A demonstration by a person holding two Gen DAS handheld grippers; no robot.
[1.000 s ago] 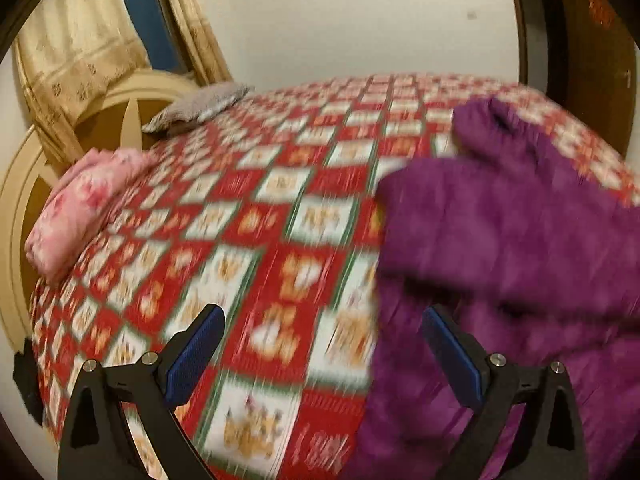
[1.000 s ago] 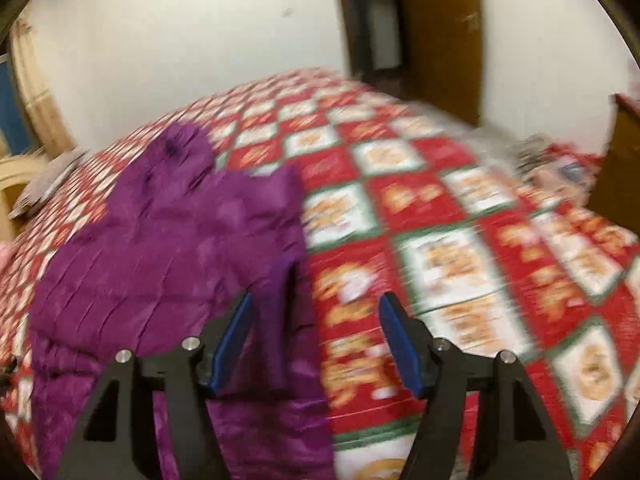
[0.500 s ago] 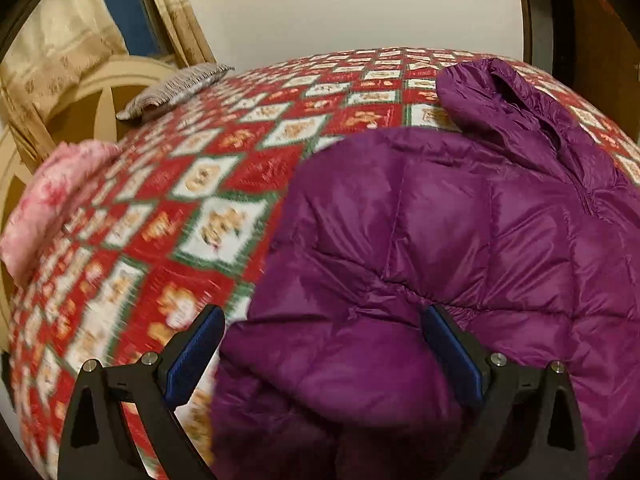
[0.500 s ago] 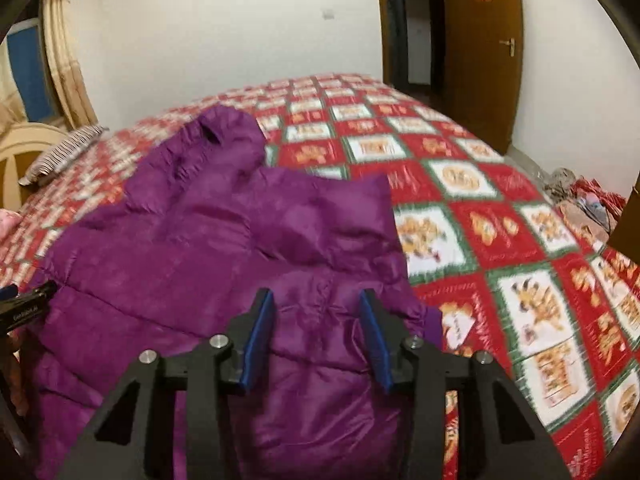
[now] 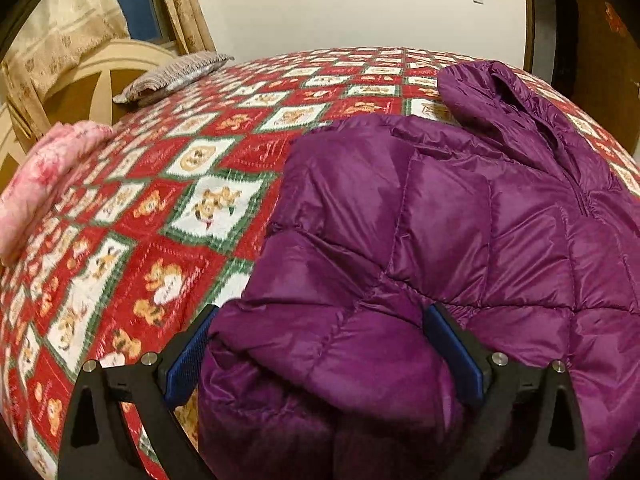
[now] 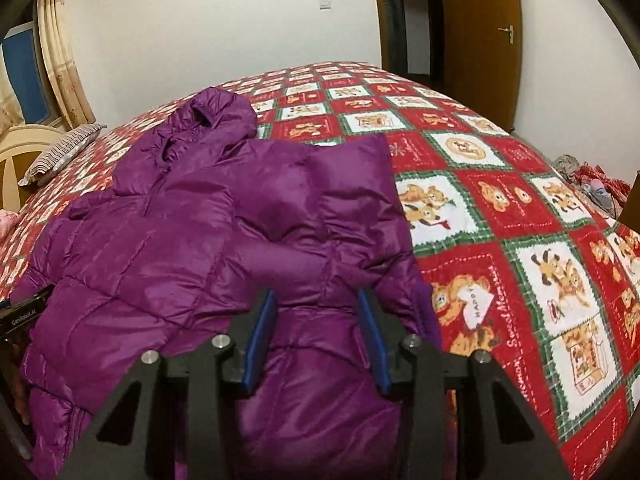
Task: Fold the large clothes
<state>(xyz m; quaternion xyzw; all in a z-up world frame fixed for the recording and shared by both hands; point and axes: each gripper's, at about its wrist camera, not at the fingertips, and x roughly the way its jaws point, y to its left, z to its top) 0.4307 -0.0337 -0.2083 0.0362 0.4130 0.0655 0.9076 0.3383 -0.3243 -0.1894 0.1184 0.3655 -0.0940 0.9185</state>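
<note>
Red-and-white bear-patterned patchwork bedspread (image 6: 500, 208) carrying a purple quilted puffer jacket (image 6: 192, 220), its sleeves crossed over the front.
Left gripper (image 5: 320, 356) is spread wide around a bulging sleeve fold; right gripper (image 6: 316, 336) stands narrower, jacket fabric between its blue pads, grip uncertain.

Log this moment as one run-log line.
stage: fold start | purple jacket: on bed | left gripper: open, around sleeve | right gripper: open, around hem
</note>
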